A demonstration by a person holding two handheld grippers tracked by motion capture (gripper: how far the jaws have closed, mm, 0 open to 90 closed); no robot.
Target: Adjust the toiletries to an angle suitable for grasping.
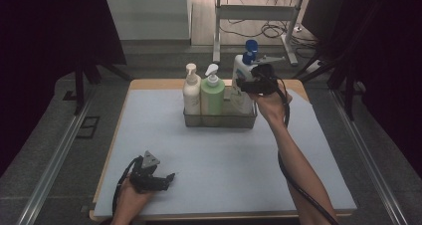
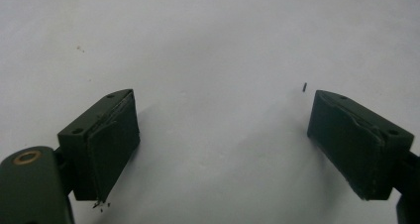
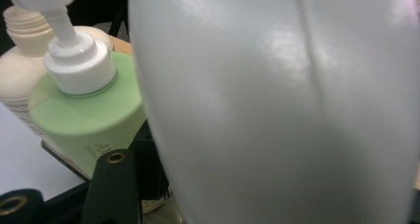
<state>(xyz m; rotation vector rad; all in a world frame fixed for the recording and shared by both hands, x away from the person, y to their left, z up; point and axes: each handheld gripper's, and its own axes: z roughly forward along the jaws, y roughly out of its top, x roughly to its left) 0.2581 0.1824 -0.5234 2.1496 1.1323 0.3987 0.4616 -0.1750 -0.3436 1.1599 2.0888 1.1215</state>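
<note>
The white bottle with the blue pump (image 1: 244,68) stands at the right end of the wire basket (image 1: 219,119), near the far edge of the tabletop (image 1: 224,160). In the high view its lower body reaches down inside the basket, but whether it rests on the bottom cannot be told. In the right gripper view its white side (image 3: 287,105) shows at very close range, plain and without print on the part seen. The right tongs (image 1: 251,84) sit against the bottle's upper body; they seem to pinch it, though the jaw tips are hidden behind it. Just left of it in the basket stand a green bottle (image 1: 212,96) with a white pump, then a cream bottle (image 1: 191,93). The green one carries faint lettering low on its front, too small to read. The left tongs (image 1: 166,179) rest on the near left of the tabletop, well apart from the basket, jaws spread wide over bare surface and holding nothing.
</note>
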